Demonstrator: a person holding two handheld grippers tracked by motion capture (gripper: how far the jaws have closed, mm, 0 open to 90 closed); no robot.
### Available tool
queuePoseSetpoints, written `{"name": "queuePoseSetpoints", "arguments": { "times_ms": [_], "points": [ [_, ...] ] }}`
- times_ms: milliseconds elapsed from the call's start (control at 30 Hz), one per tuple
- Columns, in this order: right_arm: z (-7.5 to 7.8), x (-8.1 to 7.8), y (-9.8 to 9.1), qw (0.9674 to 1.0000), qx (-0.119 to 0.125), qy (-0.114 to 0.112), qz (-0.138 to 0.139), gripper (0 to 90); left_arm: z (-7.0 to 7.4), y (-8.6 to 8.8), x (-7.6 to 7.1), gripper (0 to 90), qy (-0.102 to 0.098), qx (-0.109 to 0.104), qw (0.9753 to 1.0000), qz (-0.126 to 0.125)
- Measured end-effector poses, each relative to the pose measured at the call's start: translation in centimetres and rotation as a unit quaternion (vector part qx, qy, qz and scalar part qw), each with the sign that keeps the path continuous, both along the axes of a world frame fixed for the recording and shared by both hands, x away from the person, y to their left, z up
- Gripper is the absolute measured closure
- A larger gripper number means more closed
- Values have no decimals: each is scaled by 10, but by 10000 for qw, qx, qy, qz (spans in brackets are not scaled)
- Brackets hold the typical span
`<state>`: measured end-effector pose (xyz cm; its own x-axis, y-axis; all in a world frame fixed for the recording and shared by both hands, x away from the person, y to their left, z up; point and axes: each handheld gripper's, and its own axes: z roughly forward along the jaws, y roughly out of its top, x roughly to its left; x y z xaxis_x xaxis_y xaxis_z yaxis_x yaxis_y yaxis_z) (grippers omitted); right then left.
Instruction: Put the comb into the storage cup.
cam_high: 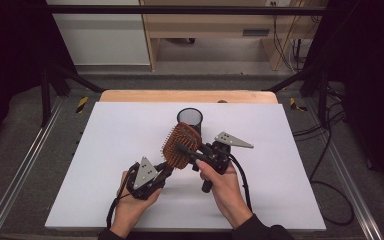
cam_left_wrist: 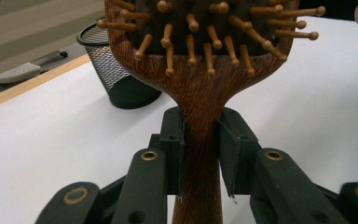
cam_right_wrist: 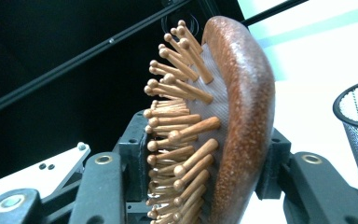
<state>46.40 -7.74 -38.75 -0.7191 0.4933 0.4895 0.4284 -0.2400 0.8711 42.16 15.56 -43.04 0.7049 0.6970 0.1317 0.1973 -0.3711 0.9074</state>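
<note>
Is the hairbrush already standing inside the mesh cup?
No, the hairbrush is held above the table between both grippers, in front of the mesh cup.

Hairbrush (cam_high: 181, 145) above bench (cam_high: 105, 150) centre, lifted off it, handle toward person, head toward far edge. Mesh cup (cam_high: 189, 118) stands on bench just behind brush head. Left hand-held gripper (cam_high: 161, 171) at near-left end of brush, jaws either side of handle. Right hand-held gripper (cam_high: 190, 152) at brush's right, jaws across head, one on bristle side, one on back.
</note>
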Motion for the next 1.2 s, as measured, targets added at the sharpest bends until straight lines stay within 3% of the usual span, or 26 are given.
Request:
{"name": "queuePoseSetpoints", "arguments": {
  "times_ms": [267, 333, 400, 533, 633, 867, 967, 1100, 1200],
  "points": [
    [9, 7, 17, 9995, -302, -52, -51, 520, -4, 9, 6, 704, 148, -445, 9984, 321],
    [11, 9, 18, 9995, -313, -26, -70, 519, -5, 13, 7, 663, 208, -595, 9972, 406],
    [13, 13, 17, 9995, -304, -4, -106, 518, -6, 18, 6, 565, 238, -666, 9966, 423],
    [19, 21, 10, 9993, -298, 33, -244, 516, -6, 31, 4, 451, 35, -836, 9942, 678],
    [23, 27, 2, 9989, -315, 51, -335, 515, -3, 40, 6, 389, -4, -1026, 9909, 872],
    [31, 40, -11, 9980, -414, 78, -472, 513, -3, 61, 5, 258, -34, -1125, 9868, 1168],
    [32, 44, -14, 9982, -368, 190, -439, 512, -3, 67, 3, 214, -20, -1155, 9850, 1281],
    [35, 49, -17, 9976, -467, 206, -471, 511, -4, 71, 2, 89, -28, -1064, 9850, 1357],
    [37, 51, -19, 9974, -468, 219, -507, 511, -5, 71, 3, 49, -41, -1086, 9844, 1381]
  ]
}}
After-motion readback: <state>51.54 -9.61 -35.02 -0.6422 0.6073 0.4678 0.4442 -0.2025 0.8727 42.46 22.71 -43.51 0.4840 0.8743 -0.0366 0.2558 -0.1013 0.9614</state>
